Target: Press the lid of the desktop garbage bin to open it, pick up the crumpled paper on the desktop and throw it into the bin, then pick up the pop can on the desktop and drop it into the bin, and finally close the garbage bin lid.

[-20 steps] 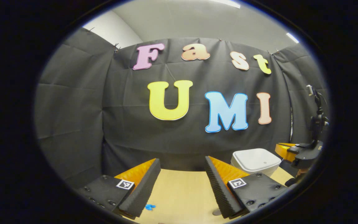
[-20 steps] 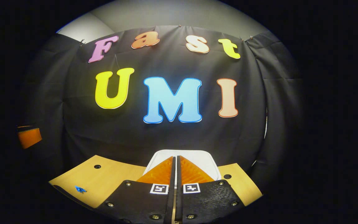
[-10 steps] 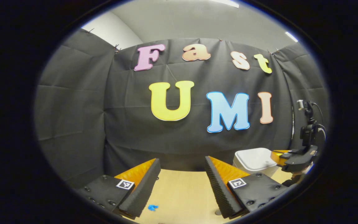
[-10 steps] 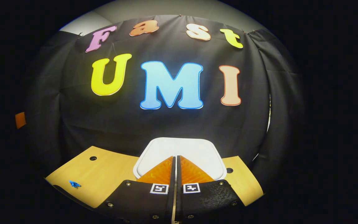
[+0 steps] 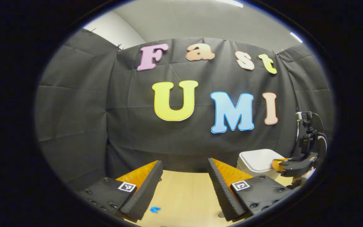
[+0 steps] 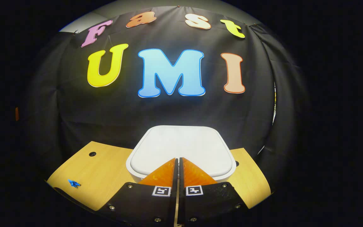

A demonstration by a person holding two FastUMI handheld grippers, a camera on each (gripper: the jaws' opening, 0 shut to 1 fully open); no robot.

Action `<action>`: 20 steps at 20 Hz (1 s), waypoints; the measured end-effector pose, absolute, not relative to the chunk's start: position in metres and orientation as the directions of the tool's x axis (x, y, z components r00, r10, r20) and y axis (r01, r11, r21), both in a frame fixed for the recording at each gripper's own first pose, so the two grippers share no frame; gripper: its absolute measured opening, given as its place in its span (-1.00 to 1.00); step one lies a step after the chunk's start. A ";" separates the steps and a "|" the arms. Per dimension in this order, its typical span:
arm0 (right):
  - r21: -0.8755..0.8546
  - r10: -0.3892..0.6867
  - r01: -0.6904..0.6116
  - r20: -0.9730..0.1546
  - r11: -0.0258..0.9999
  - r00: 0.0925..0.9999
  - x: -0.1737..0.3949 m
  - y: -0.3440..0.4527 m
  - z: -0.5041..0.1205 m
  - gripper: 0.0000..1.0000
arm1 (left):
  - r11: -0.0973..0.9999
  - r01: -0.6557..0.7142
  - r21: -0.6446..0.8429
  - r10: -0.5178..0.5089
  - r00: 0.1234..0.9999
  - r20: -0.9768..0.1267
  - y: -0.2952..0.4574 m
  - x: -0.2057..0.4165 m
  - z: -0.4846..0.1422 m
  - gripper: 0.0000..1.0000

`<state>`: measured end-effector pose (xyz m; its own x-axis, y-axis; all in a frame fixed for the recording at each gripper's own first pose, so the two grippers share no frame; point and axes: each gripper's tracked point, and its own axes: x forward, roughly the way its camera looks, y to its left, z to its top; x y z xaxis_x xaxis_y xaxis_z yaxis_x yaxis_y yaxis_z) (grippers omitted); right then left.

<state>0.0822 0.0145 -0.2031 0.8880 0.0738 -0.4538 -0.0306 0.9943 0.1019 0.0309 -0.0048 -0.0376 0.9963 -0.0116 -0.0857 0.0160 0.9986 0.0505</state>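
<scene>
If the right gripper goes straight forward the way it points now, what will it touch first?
Most likely the closed lid of the white plastic garbage bin. The right gripper, its fingers shut together, points at the lid's near part, directly ahead. Whether it already touches cannot be told.

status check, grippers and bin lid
Right gripper shut, empty, tips over the bin lid. Left gripper open, empty, above the table. Lid closed. Nothing in the way.

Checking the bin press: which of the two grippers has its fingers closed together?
The right gripper, fingers together over the white plastic bin lid. The left gripper has its fingers spread above the wooden desktop.
</scene>
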 end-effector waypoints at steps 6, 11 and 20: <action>0.088 0.069 -0.035 -0.427 0.995 0.902 0.082 0.015 -0.206 -0.94 | 0.999 0.018 0.048 -0.013 0.995 -0.097 -0.006 0.029 -0.042 0.99; 0.135 0.061 -0.004 -0.422 0.991 0.904 0.082 0.015 -0.210 -0.93 | 0.999 0.018 0.039 -0.013 0.993 -0.115 -0.005 0.029 -0.049 0.99; 0.211 0.088 -0.001 -0.407 0.978 0.909 0.082 0.008 -0.194 -0.94 | 0.998 0.030 0.062 -0.023 0.994 -0.106 -0.003 0.035 -0.048 0.99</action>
